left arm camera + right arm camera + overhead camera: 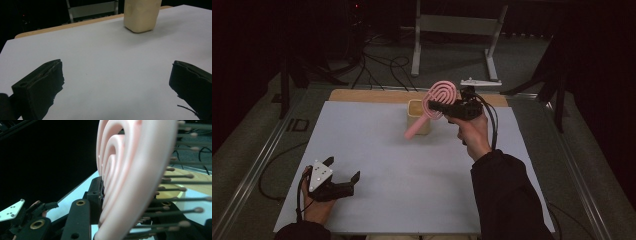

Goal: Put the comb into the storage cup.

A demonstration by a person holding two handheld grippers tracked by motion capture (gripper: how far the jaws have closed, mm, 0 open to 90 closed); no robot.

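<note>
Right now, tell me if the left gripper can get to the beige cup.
Probably yes: the left gripper is open, holds nothing, and bare table lies between it and the beige cup. The pink hairbrush hangs near the cup.

From the high view I see a dim room: the floor and far background sink into near black, and the white table [412, 165] is the brightest area, evenly lit from above with no glare. Shadows on it are soft and faint, the clearest a pale smudge beside the beige container [418, 116] near the far edge. The picture is low in detail and slightly grainy. In the left gripper view the table looks washed and bluish, the container's [141, 15] shadow is diffuse, and the black jaws lose detail. In the right gripper view the pink brush [130, 182] sits very close, softly blurred, brightly lit, and the left background is black.
</note>
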